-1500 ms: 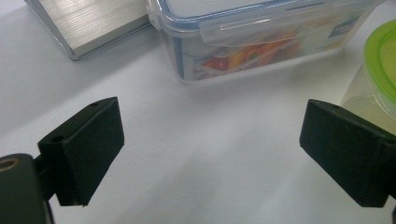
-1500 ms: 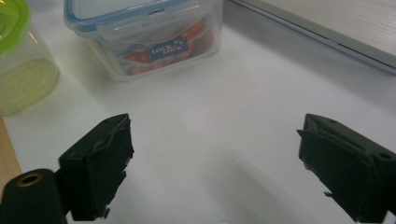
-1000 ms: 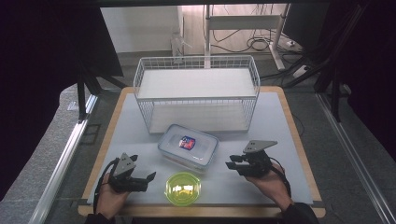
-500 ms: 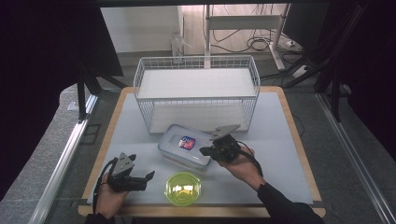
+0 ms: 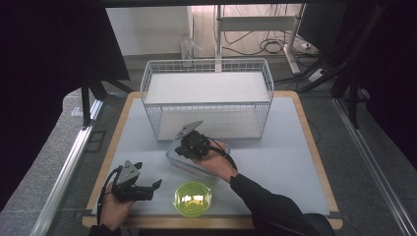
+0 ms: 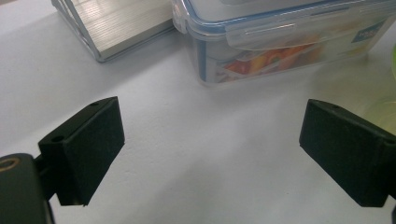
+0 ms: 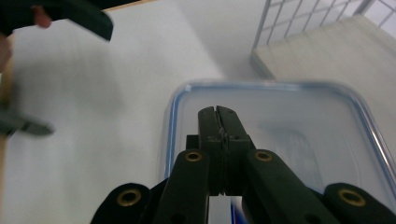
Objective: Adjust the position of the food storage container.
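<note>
A clear lidded container (image 5: 183, 162) with a blue seal stands on the white mat in front of the wire basket. In the left gripper view, colourful contents show through the container's (image 6: 280, 46) wall. My right gripper (image 5: 186, 146) hovers over the container's lid (image 7: 299, 140); in the right gripper view my right gripper (image 7: 218, 114) has its jaws pressed together with nothing between them. My left gripper (image 5: 147, 187) rests near the front left of the mat. It (image 6: 215, 140) is open, its pads (image 6: 88, 144) wide apart over bare mat, short of the container.
A white wire basket (image 5: 206, 98) with a pale shelf stands behind the container; its base corner (image 6: 116, 23) lies ahead of the left gripper. A green bowl (image 5: 193, 198) sits near the front edge between the hands. The mat's wooden border (image 5: 314, 147) runs along the right.
My right gripper has swept left from the right side of the mat to above the container's lid. The left gripper has stayed put.
</note>
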`<state>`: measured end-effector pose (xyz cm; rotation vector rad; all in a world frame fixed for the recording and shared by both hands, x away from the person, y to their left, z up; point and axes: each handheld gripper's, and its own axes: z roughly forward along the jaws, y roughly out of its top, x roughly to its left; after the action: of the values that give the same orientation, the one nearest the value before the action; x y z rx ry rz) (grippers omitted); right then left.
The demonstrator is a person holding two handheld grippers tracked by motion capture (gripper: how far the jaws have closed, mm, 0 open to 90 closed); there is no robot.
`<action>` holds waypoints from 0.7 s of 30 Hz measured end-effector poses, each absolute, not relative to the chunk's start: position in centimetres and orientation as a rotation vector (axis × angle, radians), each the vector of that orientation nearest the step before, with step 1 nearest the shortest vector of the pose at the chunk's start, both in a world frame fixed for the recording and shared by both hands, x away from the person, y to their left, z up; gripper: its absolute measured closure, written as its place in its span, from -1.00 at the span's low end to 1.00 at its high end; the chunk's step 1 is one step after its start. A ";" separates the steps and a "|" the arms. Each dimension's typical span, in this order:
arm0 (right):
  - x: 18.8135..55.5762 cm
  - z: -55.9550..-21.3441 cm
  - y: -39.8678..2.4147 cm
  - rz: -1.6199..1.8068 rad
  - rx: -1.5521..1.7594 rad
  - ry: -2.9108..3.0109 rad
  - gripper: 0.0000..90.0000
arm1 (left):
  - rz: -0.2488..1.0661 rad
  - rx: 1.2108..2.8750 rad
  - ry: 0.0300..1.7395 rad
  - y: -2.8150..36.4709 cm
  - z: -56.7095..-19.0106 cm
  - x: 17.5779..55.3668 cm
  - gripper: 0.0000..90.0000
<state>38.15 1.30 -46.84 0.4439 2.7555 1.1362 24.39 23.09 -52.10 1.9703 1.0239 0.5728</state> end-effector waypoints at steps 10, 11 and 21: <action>39.3 -47.3 6.5 1.042 0.391 2.762 0.99 | 0.569 1.968 1.022 23.1 -52.1 24.4 -0.85; 39.5 -47.8 7.2 0.987 0.366 2.777 1.00 | 0.568 1.963 1.022 23.1 -52.1 24.4 -0.85; 39.1 -47.6 5.6 0.960 0.346 2.806 1.00 | 0.566 1.962 1.027 23.3 -52.0 24.3 -0.85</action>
<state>39.13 5.56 -47.65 0.3457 2.8063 0.9598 24.31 23.25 -52.03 1.9616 1.0269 0.5659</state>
